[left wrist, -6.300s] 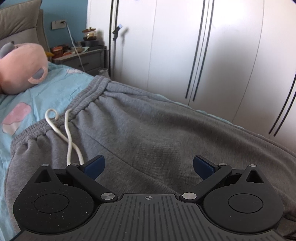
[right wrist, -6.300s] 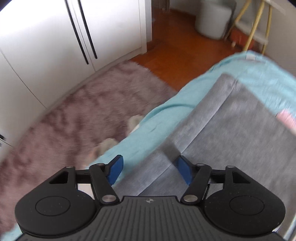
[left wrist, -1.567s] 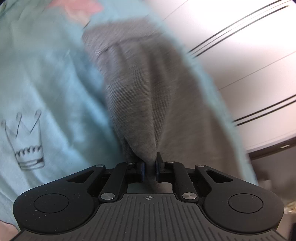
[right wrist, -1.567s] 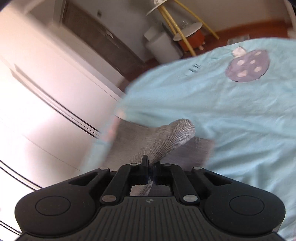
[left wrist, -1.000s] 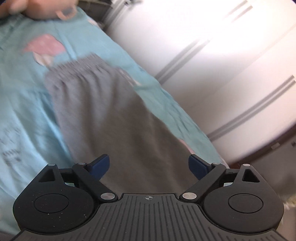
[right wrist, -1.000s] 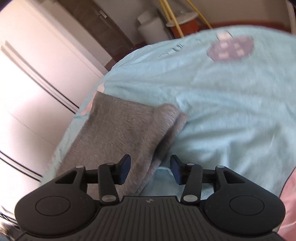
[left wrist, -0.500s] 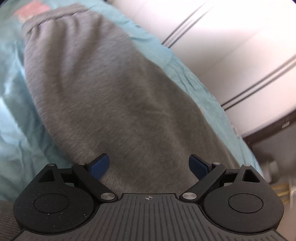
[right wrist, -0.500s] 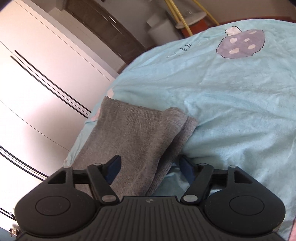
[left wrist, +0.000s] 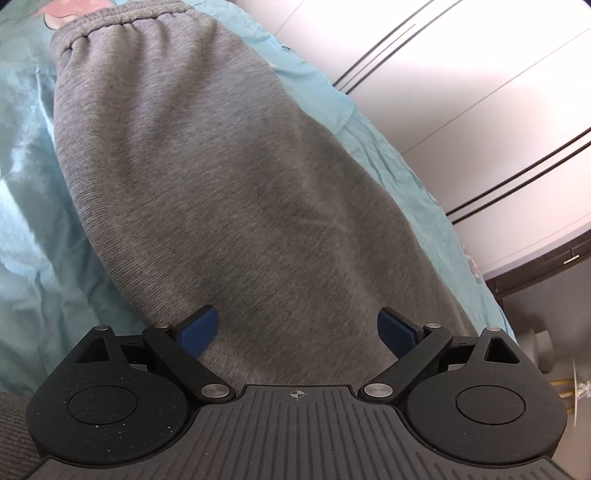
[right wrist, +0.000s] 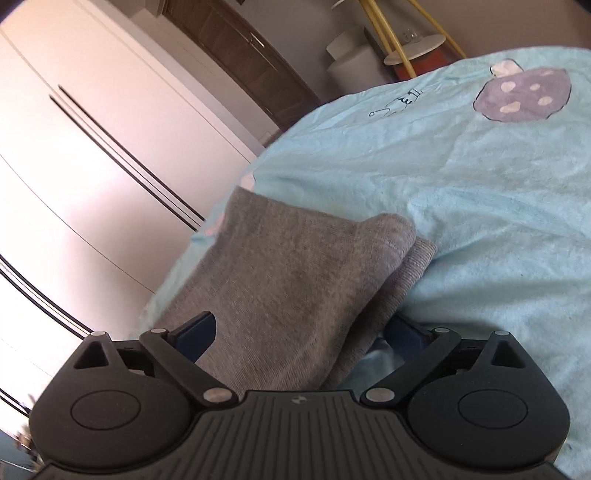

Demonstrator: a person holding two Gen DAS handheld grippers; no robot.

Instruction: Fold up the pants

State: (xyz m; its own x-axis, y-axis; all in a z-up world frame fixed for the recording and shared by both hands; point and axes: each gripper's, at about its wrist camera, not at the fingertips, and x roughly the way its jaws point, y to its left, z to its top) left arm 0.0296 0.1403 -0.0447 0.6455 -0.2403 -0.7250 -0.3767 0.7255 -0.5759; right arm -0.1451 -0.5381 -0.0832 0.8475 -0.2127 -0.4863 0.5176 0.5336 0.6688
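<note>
Two grippers are hanging over grey pants (left wrist: 236, 177) lying on a light blue bed cover (right wrist: 480, 206). Left gripper (left wrist: 298, 328) is standing with jaws spread wide, blue pads (left wrist: 197, 329) clear of the cloth, nothing pinched. Right gripper (right wrist: 299, 334) has just been opening its jaws and they are now spread fully; the folded leg end is lying between the pads but they are not pressing it.

Pants are a ribbed, fleecy knit, soft and matte. In the left wrist view the gathered elastic waistband (left wrist: 125, 16) is sitting at the far top, and the body is running down toward the camera as a long, smooth, rounded shape. In the right wrist view two layers are stacking, the upper one ending in a rounded fold, the lower hem (right wrist: 417, 266) sticking out just beside it.

Bed cover is looking plush and lightly wrinkled, carrying a purple spotted patch (right wrist: 522, 96). White glossy wardrobe doors (right wrist: 92, 155) with thin dark vertical lines are standing beside the bed. Gripper bodies are black, speckled plastic with a ridged centre.
</note>
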